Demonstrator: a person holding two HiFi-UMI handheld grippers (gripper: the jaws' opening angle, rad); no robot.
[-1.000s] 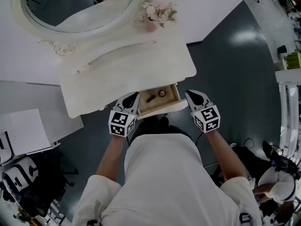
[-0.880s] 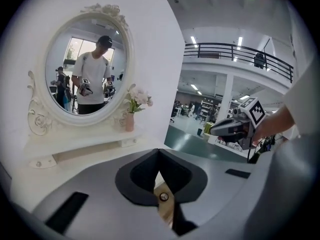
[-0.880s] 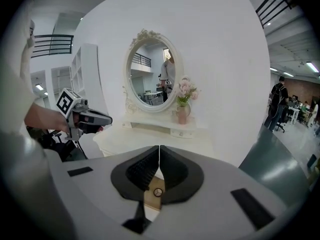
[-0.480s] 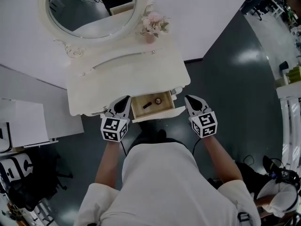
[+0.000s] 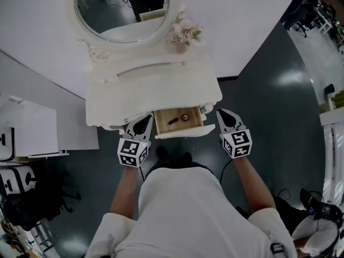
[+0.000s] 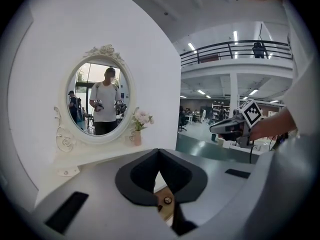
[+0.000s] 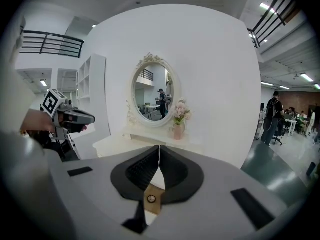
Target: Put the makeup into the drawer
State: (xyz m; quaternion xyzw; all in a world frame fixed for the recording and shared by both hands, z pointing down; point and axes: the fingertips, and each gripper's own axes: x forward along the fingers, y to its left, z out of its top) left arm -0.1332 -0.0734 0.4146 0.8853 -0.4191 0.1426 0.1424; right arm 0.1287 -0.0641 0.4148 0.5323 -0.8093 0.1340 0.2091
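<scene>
The cream dressing table (image 5: 150,90) has its small front drawer (image 5: 159,122) pulled out. Inside it lie a dark makeup stick (image 5: 173,121) and a round compact (image 5: 185,117). My left gripper (image 5: 144,122) hovers just left of the drawer, shut and empty. At the drawer's right side my right gripper (image 5: 223,115) is also shut and empty. In the left gripper view the jaws (image 6: 159,152) meet, and the compact (image 6: 167,200) shows below them. The right gripper view has its jaws (image 7: 159,155) closed over the drawer, with the compact (image 7: 150,198) under them.
An oval mirror (image 5: 126,7) and a vase of pink flowers (image 5: 184,34) stand at the back of the table. A white cabinet (image 5: 32,136) is at the left. Dark floor (image 5: 279,90) stretches to the right. The person's shoes (image 5: 172,156) are under the drawer.
The head view has shifted, so the table sits higher and further right in the picture. Both grippers stay shut on either side of the open drawer.
</scene>
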